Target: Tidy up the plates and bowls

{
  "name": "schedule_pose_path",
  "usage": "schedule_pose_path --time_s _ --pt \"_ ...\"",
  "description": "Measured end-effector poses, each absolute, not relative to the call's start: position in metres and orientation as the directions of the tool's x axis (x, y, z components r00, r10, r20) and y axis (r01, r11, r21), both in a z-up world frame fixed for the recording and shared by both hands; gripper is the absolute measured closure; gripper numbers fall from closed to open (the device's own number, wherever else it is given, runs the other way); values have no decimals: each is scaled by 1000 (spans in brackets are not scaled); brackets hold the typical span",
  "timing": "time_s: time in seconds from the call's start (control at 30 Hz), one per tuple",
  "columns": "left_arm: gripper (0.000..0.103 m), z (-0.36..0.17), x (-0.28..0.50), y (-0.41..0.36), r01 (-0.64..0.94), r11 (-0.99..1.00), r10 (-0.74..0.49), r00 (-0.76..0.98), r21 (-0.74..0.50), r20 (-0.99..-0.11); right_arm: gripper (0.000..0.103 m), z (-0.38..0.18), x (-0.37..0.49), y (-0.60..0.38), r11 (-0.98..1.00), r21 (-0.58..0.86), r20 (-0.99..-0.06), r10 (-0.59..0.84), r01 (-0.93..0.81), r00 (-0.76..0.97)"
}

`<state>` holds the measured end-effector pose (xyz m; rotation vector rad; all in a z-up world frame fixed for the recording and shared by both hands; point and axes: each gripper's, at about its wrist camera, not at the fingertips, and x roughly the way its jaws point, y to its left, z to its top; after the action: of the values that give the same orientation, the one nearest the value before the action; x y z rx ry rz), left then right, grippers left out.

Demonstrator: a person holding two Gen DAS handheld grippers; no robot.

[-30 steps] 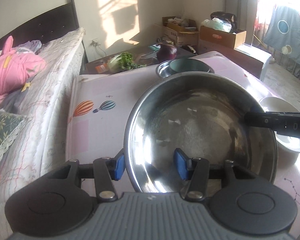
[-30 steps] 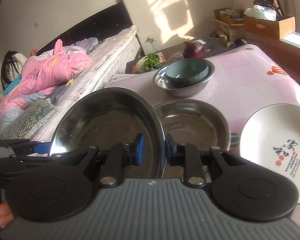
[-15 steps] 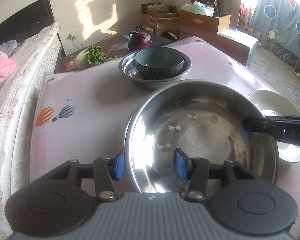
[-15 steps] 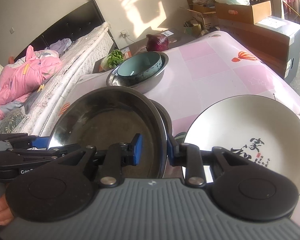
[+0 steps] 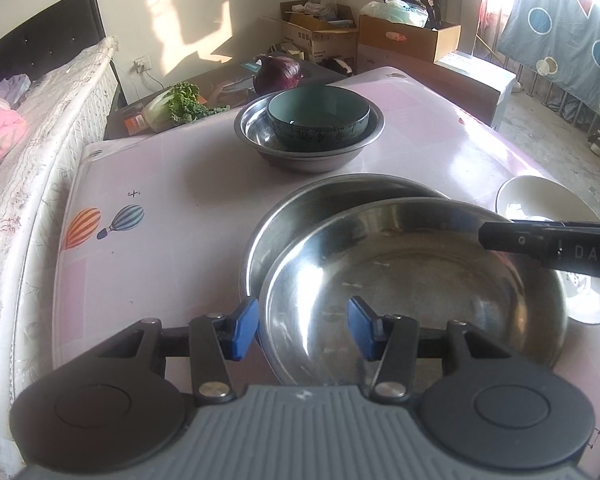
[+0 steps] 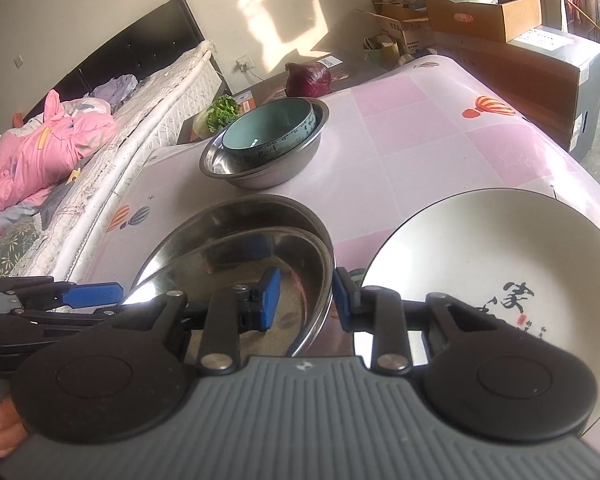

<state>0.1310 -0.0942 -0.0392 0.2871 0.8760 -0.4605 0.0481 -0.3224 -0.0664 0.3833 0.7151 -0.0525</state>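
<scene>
A steel plate [image 5: 412, 280] rests tilted inside a second steel plate [image 5: 324, 204] on the pink table [image 5: 168, 184]. My left gripper [image 5: 302, 328] is open, its jaws either side of the upper plate's near rim. My right gripper [image 6: 302, 298] is open astride the same plate's [image 6: 236, 256] right rim, with a gap at each pad; its finger shows in the left wrist view [image 5: 548, 242]. A white plate [image 6: 488, 264] with black characters lies right of the steel plates. A teal bowl [image 5: 318, 114] sits in a steel basin [image 5: 340, 154] at the back.
A bed [image 6: 60, 148] runs along the table's left side. A red cabbage [image 5: 278, 72] and greens [image 5: 180, 102] lie on a low stand behind the table. Cardboard boxes [image 5: 404, 38] stand at the back right.
The held steel plate came down into the other steel plate. Both grippers' jaws have widened off its rim. Both cameras have swung toward the table's middle.
</scene>
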Motion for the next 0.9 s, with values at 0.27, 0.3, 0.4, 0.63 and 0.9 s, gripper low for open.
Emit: schedule_pose_path --time_s 0.27,0.3,0.4,0.63,0.9 --pt "52 -27 125 -90 483 875 -278 565 38 -777 68 -63 45 -327 926 322 -640 59 198 766" --pt "52 -26 124 -89 481 876 -276 566 38 -777 67 -63 43 -328 924 325 -639 57 202 767" --pt "51 -24 122 -89 473 880 -267 570 45 -777 62 -63 38 -329 919 335 -635 55 209 771" --pt "44 -16 112 -85 443 895 -245 580 48 -777 52 -61 21 -330 906 364 -621 62 217 781" --pt "40 -7 101 -85 435 898 -233 601 68 -765 47 -57 4 -330 902 376 -609 67 213 791"
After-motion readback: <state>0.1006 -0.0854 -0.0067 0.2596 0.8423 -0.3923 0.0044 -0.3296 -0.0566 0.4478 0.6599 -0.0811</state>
